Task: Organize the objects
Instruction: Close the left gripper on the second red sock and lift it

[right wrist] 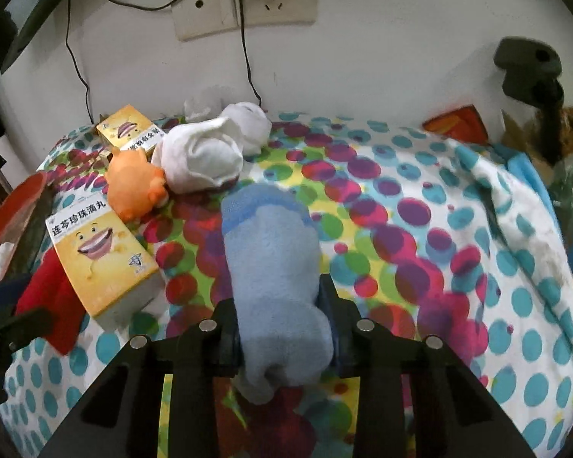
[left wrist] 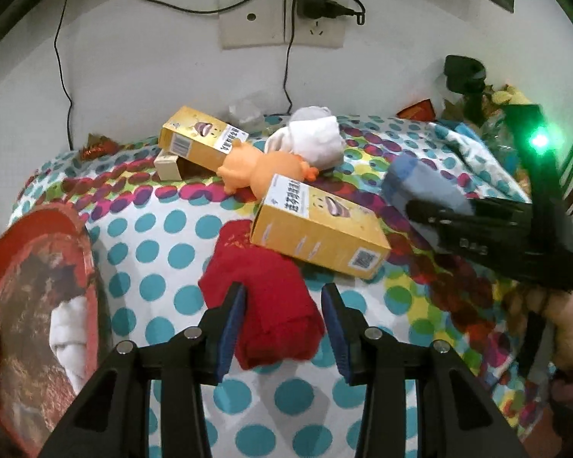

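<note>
Right gripper point(right wrist: 282, 316): jaws clamped on rolled light-blue sock point(right wrist: 275, 267), over polka-dot cloth point(right wrist: 439, 229). Left gripper point(left wrist: 282, 328): jaws apart, straddling red sock point(left wrist: 263, 305), whether pads touch unclear. Yellow box point(left wrist: 317, 229) at 12 o'clock of red sock, overlapping it. Orange toy pig point(left wrist: 263, 168), white socks point(left wrist: 317, 137) beyond.
</note>
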Motion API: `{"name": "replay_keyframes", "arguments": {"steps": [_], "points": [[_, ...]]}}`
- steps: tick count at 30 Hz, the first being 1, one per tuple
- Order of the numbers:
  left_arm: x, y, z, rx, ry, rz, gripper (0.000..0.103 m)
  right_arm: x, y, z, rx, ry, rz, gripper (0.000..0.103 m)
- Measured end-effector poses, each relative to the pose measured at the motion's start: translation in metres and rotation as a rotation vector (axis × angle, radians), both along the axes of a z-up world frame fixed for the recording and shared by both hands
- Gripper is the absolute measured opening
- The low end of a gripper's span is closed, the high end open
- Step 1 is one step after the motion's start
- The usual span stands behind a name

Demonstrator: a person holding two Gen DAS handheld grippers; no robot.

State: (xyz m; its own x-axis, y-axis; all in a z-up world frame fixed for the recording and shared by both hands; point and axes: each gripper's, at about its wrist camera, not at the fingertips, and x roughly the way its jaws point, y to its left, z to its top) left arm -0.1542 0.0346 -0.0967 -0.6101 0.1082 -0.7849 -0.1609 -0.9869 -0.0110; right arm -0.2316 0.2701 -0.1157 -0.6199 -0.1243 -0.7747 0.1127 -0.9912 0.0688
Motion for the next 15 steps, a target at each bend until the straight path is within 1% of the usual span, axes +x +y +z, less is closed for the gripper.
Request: {"name": "replay_keyframes", "arguments": {"steps": [4,7,11,13,15], "points": [[-0.008,-0.001,-0.009,-0.008,0.005,0.037,0.042,0.000,-0.003,0.000,0.026,-0.002,0.002,0.031],[-0.011,-0.002,-0.015,-0.033,0.016,0.057,0.042,-0.001,-0.008,-0.001,0.045,-0.002,0.005,0.032],[-0.012,-0.004,-0.020,-0.032,0.016,0.061,0.042,-0.002,-0.011,-0.001,0.046,-0.002,0.008,0.034],[-0.013,-0.003,-0.024,-0.048,0.014,0.057,0.042,-0.004,-0.016,-0.002,0.054,-0.001,0.007,0.034],[-0.011,-0.001,-0.025,-0.068,0.029,0.048,0.042,-0.001,-0.008,0.000,0.053,0.000,0.007,0.034]]}}
